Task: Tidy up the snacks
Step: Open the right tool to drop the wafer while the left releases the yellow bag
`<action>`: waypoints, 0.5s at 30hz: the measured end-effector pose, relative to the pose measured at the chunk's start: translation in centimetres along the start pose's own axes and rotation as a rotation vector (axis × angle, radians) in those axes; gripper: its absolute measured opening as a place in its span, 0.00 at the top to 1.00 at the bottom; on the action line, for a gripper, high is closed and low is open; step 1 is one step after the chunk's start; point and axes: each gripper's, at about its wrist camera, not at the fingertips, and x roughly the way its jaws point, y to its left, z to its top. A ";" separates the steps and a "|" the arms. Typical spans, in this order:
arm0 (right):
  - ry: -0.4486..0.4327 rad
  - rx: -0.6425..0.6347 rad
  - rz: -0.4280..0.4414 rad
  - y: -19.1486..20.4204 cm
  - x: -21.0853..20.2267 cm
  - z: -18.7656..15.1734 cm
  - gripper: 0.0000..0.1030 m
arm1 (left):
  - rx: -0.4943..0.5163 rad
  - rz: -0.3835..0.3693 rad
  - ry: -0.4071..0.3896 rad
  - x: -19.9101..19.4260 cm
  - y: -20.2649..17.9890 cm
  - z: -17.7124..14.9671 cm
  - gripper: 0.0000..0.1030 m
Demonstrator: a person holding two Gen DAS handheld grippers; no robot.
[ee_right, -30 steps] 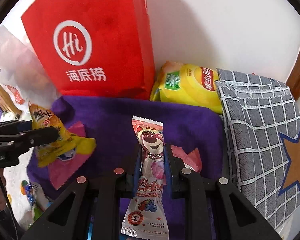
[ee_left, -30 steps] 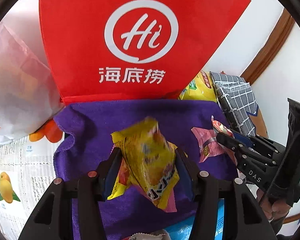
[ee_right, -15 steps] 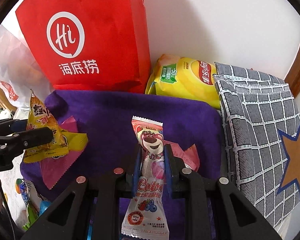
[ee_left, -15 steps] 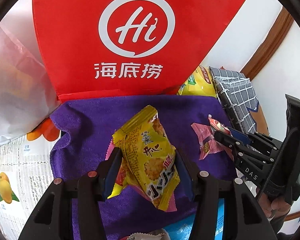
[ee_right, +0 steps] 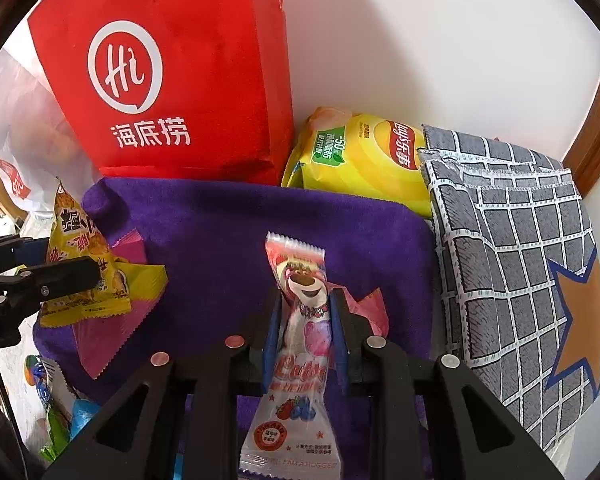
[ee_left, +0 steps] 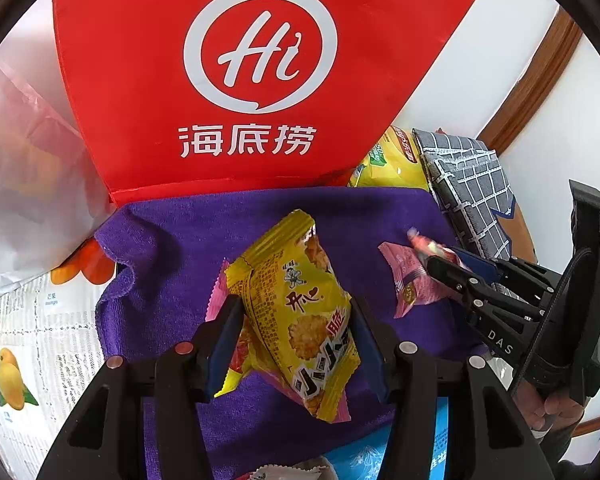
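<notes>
left gripper (ee_left: 296,332): jaws partly closed on the yellow pack (ee_left: 300,320), pads pressing its sides, pack held above the purple cloth (ee_left: 172,248)
right gripper (ee_right: 304,320): jaws narrow and just been easing open, the bear pack (ee_right: 300,320) between them, pads at its waist
slip risk: the slick film of the bear pack could slide out as the grip loosens
crush risk: the crackers in the yellow pack could break under the squeeze
textures: glossy crimped wrappers; fuzzy cloth; stiff red bag (ee_left: 240,80) at 12 o'clock; chip bag (ee_right: 364,160) at 1 o'clock; pink pack (ee_left: 412,280) at 3 o'clock
</notes>
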 end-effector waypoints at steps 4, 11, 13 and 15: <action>-0.007 -0.006 -0.006 0.2 -0.3 0.0 0.66 | 0.003 -0.002 0.005 0.0 -0.1 -0.1 0.49; -0.032 0.019 0.002 -0.3 -1.3 0.2 0.64 | 0.012 0.001 0.015 0.1 -0.5 -0.2 0.45; -0.043 0.020 0.003 -0.4 -1.6 0.2 0.64 | 0.017 -0.004 0.017 0.1 -0.6 -0.2 0.41; -0.051 0.018 0.009 -0.3 -1.9 0.3 0.64 | 0.022 -0.014 0.015 -0.1 -0.7 -0.2 0.37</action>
